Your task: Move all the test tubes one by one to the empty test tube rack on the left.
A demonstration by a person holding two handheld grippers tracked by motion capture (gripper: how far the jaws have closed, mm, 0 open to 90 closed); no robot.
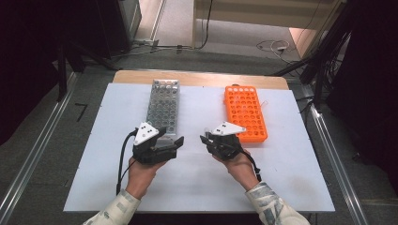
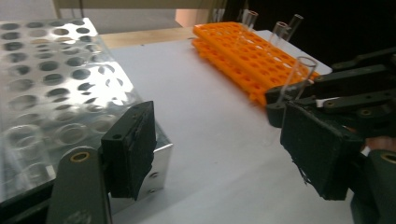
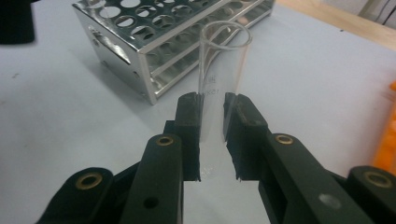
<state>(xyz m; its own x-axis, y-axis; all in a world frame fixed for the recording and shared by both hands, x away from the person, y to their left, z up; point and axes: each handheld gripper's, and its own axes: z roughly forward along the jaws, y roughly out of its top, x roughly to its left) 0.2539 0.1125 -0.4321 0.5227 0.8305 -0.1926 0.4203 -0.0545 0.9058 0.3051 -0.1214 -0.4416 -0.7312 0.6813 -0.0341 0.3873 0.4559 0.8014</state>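
On the white table in the high view, my left gripper faces my right gripper; the left gripper view shows my jaws apart beside the metal rack; the right gripper view shows my pads clamped on an upright glass test tube.

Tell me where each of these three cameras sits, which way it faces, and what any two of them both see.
High view: fixed above the person's side, facing forward and down on the white table; forearms, both hands, left tongs, right tongs.
Left gripper view: rides the left tongs, facing across to the orange rack; its black jaws apart, nothing between them.
Right gripper view: rides the right tongs, clamped on a glass tube, facing the metal rack.
Shared: all three show the metal rack; the left gripper view also shows that tube.
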